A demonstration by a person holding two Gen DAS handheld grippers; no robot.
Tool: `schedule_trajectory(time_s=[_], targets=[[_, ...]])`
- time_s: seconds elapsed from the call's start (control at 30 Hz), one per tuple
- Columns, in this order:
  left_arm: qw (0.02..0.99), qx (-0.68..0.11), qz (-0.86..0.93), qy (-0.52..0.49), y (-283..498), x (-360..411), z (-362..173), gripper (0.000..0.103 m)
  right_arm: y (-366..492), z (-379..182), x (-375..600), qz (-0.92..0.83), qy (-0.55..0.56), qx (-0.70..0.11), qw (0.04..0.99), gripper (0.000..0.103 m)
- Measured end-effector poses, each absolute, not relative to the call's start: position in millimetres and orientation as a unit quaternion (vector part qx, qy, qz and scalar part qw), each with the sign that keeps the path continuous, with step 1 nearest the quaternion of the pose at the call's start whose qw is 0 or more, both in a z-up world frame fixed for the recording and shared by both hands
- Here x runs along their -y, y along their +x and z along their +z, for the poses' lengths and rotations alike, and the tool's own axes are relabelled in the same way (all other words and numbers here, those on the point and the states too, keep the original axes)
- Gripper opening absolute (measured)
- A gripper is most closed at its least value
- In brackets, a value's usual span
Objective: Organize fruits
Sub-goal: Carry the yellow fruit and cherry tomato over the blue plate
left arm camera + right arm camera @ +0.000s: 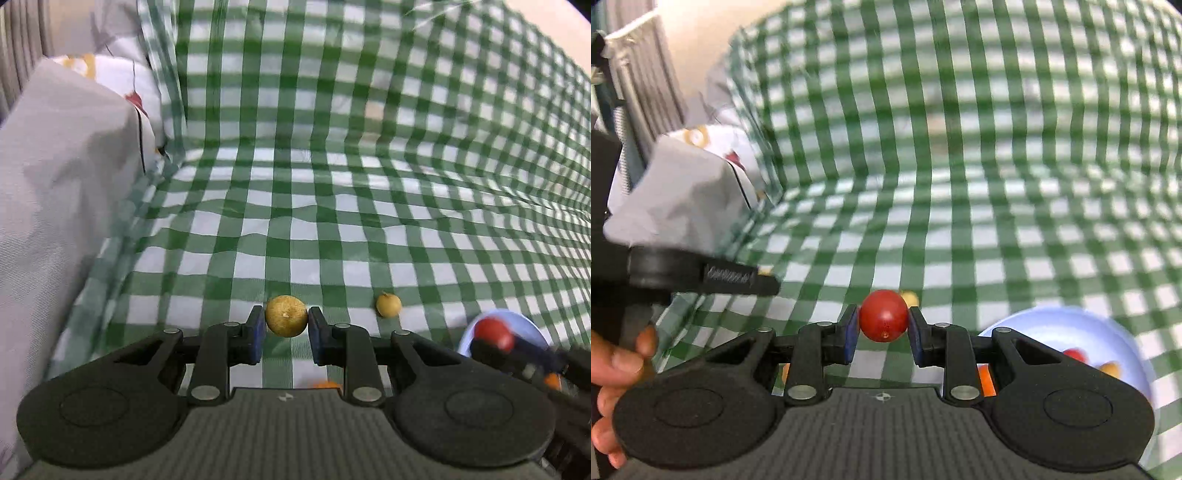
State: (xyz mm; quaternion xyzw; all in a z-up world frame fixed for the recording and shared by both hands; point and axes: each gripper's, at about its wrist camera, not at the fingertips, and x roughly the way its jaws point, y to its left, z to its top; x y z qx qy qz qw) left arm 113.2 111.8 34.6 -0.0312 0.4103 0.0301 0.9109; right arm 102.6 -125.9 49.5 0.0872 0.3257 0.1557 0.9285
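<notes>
My left gripper [286,320] is shut on a round tan-yellow fruit [286,315], held between its blue pads above the green checked cloth. A smaller yellow fruit [388,305] lies on the cloth just to its right. My right gripper [884,321] is shut on a red round fruit [884,320]; it shows in the left wrist view [494,334] too, over a pale blue plate [524,325]. In the right wrist view the plate [1071,325] sits low right and holds a red fruit [1075,355] and an orange-yellow fruit [1110,368].
The green checked cloth [332,221] covers the surface and rises up behind. A grey and white bundle of fabric [66,177] stands at the left. Orange fruit [987,380] shows under the right gripper's fingers. The left gripper and the hand holding it [620,362] are at the left.
</notes>
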Motion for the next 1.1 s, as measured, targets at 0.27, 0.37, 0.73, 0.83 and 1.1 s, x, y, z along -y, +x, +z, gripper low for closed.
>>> schedule_trajectory(time_s=[0.27,0.37,0.73,0.83,1.1], targets=[[0.914,-0.405,-0.012,-0.017,52.3,-86.4,41.3,0.027,59.8,48.2,176.9,0.118,0.091,-0.307,0.940,0.029],[0.912,-0.410,-0.026,-0.011,49.2,-73.2,36.9,0.027,56.2,52.5,188.6,0.100,0.097,-0.319,0.937,0.029],[0.903,-0.426,-0.047,-0.004,64.7,-45.4,19.7,0.027,50.8,28.2,239.1,0.059,0.102,-0.311,0.943,0.029],[0.903,-0.426,-0.048,-0.010,69.4,-43.4,18.3,0.027,51.0,26.5,245.6,0.056,0.107,-0.312,0.942,0.029],[0.916,-0.397,-0.060,-0.008,68.3,-37.7,25.2,0.027,48.0,29.3,255.6,0.033,0.119,-0.291,0.949,0.029]])
